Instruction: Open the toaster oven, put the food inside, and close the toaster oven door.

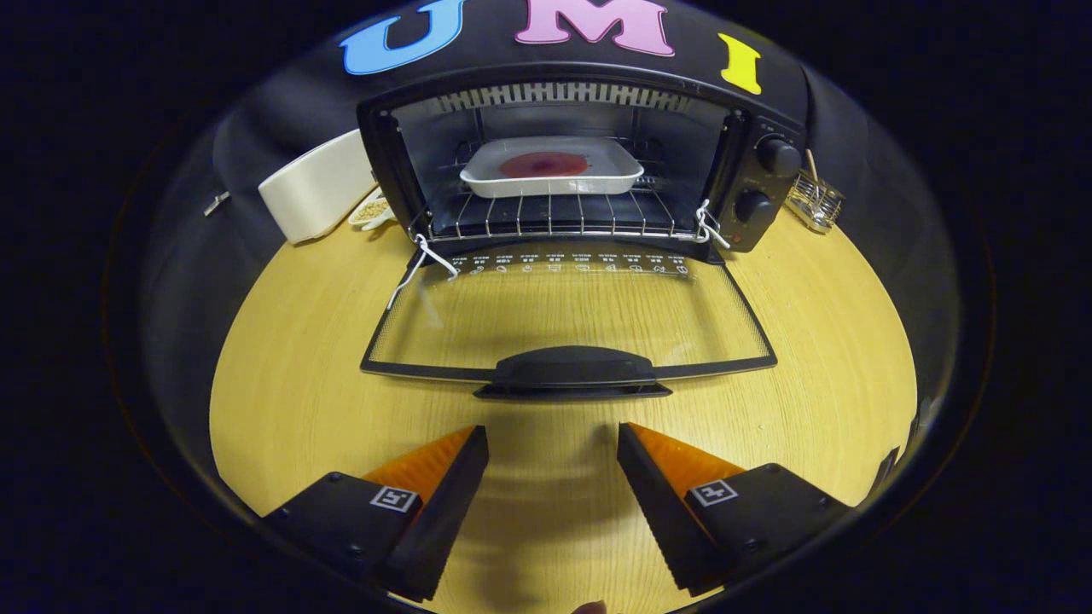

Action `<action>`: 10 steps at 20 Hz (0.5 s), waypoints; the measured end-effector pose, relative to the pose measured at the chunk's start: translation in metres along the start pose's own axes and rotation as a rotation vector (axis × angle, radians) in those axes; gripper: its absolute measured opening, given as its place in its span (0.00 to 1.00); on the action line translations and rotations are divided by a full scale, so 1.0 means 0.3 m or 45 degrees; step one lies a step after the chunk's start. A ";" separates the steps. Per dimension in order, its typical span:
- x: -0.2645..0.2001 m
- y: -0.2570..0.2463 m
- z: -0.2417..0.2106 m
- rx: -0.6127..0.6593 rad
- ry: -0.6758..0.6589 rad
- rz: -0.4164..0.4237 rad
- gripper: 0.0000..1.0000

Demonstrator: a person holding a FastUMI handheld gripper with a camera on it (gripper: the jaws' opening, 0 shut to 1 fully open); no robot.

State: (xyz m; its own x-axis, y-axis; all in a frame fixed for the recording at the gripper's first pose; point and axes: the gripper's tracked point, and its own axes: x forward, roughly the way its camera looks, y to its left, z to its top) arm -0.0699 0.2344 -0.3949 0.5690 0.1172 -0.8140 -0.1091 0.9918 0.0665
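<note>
The oven [580,162] stands on the counter [290,375] well beyond the hand-held gripper [553,443], facing it with its mouth open. Its door [567,320] is swung fully down and lies flat toward the fingers, so the wood grain of the counter shows through the glass. The door's handle [573,373] is the part nearest the gripper, just ahead of the fingertips and centred on the gap between them, without touching them. White cords [420,260] are tied at both hinge corners of the door.

Inside the oven, a white tray [554,181] sits on the wire rack [554,217], toward the back of the cavity. In the tray lies the food [543,165], a flat, round, reddish piece.

The hand-held gripper hangs above the counter with its fingers spread wide apart and nothing between them but bare wood.

Two knobs [778,157] are set one above the other on the oven's panel, ahead and to the right. Beyond that side stands a small wire basket [815,203] with a stick in it. To the left of the oven sits a white box [317,186], and tucked between it and the oven is a small dish [372,211] of something grainy.
</note>
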 end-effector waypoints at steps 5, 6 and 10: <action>0.040 0.006 0.041 0.045 0.030 -0.054 1.00; 0.043 0.003 0.040 0.040 0.036 -0.053 1.00; 0.001 0.004 0.058 0.046 -0.018 -0.047 1.00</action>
State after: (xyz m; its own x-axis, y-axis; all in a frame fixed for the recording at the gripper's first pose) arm -0.0558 0.2365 -0.3850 0.5839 0.0811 -0.8078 -0.0584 0.9966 0.0578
